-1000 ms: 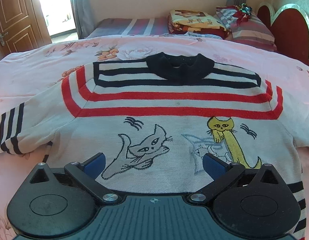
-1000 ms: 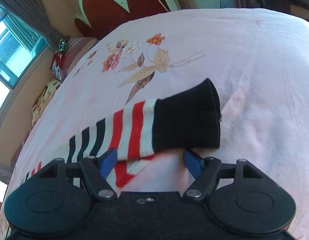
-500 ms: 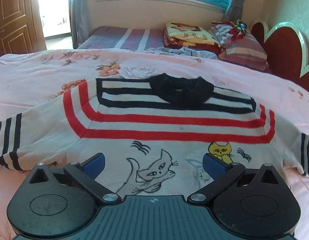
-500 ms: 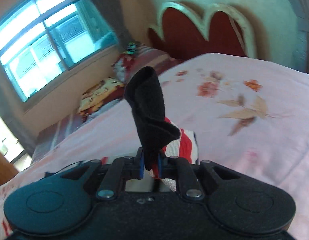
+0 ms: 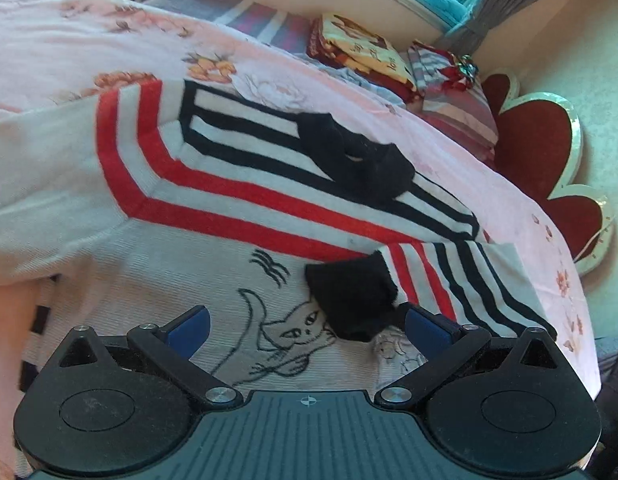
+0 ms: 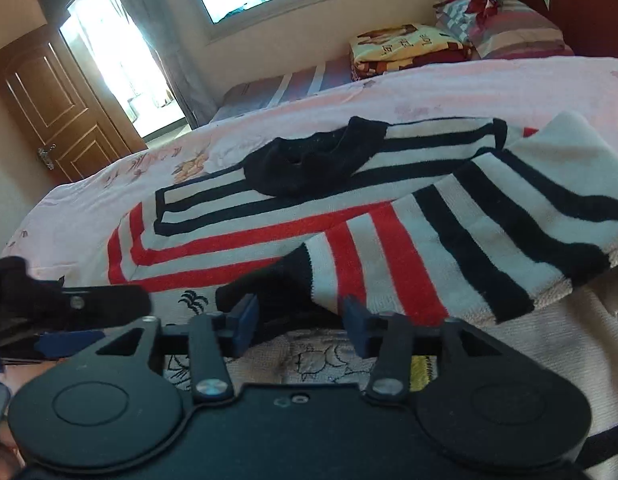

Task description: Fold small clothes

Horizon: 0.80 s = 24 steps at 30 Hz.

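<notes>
A small white sweater with red and black stripes, a black collar and cat drawings lies flat on the pink bed. Its right sleeve is folded across the chest, black cuff on the cat drawing. My left gripper is open, just above the sweater's lower front, the cuff between its fingers. In the right wrist view the sleeve lies folded in, and my right gripper is open with the cuff lying loose between its fingers. The left gripper's finger shows at the left.
The pink floral bedsheet covers the bed. Folded blankets and a pillow lie at the far side by the red heart-shaped headboard. A wooden door stands at the left.
My right gripper carried the sleeve cuff over the sweater's chest, laid it down and opened. My left gripper tilted and moved right, staying open.
</notes>
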{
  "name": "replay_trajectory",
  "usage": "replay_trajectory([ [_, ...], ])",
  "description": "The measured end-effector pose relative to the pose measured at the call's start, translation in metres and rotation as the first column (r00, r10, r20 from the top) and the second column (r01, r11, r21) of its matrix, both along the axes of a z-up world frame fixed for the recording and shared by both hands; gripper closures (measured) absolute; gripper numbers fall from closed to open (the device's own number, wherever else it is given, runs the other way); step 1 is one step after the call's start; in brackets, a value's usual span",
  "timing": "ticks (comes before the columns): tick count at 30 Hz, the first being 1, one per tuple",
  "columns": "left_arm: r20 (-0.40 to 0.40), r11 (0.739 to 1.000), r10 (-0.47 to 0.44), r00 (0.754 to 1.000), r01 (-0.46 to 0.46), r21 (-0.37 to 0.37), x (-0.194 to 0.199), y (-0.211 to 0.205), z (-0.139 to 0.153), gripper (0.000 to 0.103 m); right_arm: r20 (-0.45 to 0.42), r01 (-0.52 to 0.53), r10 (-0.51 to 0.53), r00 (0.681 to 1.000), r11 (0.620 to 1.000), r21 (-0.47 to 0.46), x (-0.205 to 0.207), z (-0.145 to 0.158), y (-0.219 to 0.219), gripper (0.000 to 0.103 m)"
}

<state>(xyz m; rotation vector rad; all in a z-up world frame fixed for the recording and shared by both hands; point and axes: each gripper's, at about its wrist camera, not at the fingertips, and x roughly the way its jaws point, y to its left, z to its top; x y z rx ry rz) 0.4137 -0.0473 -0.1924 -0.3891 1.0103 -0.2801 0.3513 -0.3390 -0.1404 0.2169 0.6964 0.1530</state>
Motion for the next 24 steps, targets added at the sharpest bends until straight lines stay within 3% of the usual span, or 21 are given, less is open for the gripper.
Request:
replay_trajectory([
  [3,-0.013,1.000,-0.022,1.000,0.021,-0.014,0.008,-0.018,-0.016,0.000,0.090,0.065,-0.058,0.994,0.995,-0.081,-0.030,0.018,-0.017,0.039],
  [8,0.047,0.999,-0.024,0.999,0.026,-0.044,0.011,-0.040,-0.024,0.002,0.122,0.179,-0.156,0.980,0.962,-0.207,-0.061,0.017,-0.056,0.039],
  [10,0.055,0.998,-0.032,0.998,0.035,-0.048,0.015,-0.048,-0.027,0.025,0.112,0.229,-0.209,0.971,0.952,-0.203,-0.067,0.013,-0.073,0.039],
  [14,0.079,0.997,-0.031,0.996,0.037,-0.070,0.019,-0.056,-0.026,0.026,0.090,0.308,-0.296,0.951,0.935,-0.175,-0.067,-0.001,-0.100,0.039],
  [15,0.085,0.995,-0.034,0.996,0.042,-0.096,0.018,-0.056,-0.026,0.042,0.087,0.319,-0.308,0.947,0.931,-0.179,-0.065,-0.004,-0.103,0.039],
  [16,0.076,0.992,-0.041,0.996,0.050,-0.116,0.020,-0.058,-0.027,0.077,0.085,0.324,-0.314,0.946,0.928,-0.184,-0.063,-0.007,-0.105,0.039],
  [17,0.057,0.990,-0.045,0.997,0.052,-0.128,0.020,-0.059,-0.029,0.089,0.082,0.327,-0.317,0.945,0.925,-0.196,-0.060,-0.010,-0.106,0.039],
  [21,0.095,0.989,-0.004,0.995,0.019,-0.148,0.014,-0.057,-0.022,0.096,0.058,0.338,-0.334,0.941,0.911,-0.237,-0.047,-0.019,-0.108,0.039],
  [24,0.157,0.985,0.056,0.986,-0.029,-0.170,0.014,-0.033,0.000,0.097,0.043,0.340,-0.341,0.939,0.906,-0.253,-0.038,-0.023,-0.110,0.039],
])
